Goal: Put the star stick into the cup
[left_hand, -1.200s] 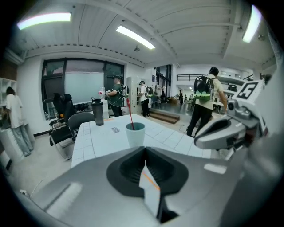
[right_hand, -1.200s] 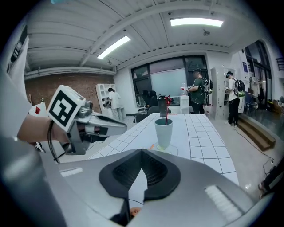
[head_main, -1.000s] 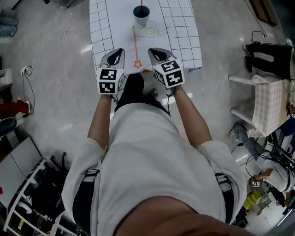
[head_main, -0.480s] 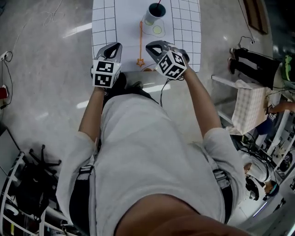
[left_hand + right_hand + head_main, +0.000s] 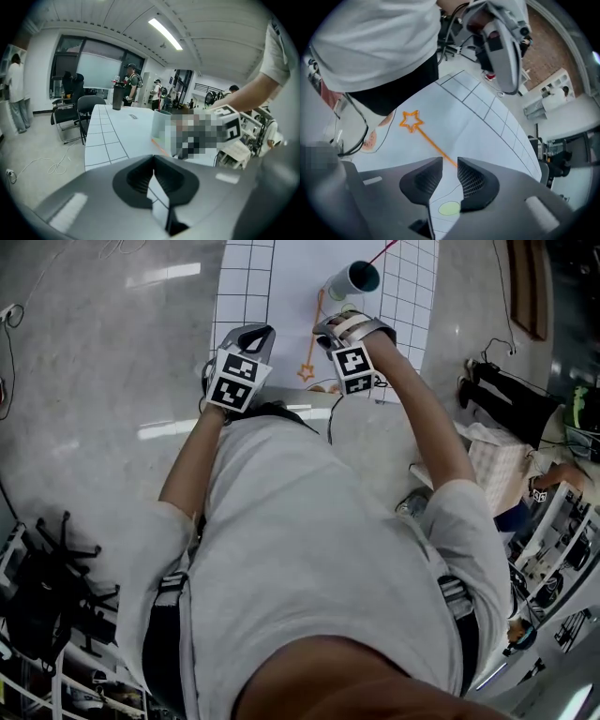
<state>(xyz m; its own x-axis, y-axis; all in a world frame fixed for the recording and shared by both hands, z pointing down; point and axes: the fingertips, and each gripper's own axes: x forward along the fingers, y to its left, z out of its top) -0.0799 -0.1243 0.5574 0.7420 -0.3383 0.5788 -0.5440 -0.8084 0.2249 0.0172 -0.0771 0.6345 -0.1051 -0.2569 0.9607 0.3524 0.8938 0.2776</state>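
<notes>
Star stick (image 5: pixel 433 143): flat on the worktop (image 5: pixel 281 277), lower left of the cup (image 5: pixel 354 279).
Right tongs (image 5: pixel 450 172): jaws just opened, poised over its shaft, gripping nothing.
Left tongs (image 5: pixel 153 168): closed, empty.
Outlook: pickup looks imminent.

Open-plan office-lab. I work at a long white gridded tabletop (image 5: pixel 110 136). Left of it: black office chairs (image 5: pixel 86 110) and a loose cable (image 5: pixel 51 165) on the polished grey floor (image 5: pixel 28 150). Past its far end: big windows (image 5: pixel 96 68), people standing (image 5: pixel 132 86). Overhead: ceiling strip light (image 5: pixel 165 33).
</notes>
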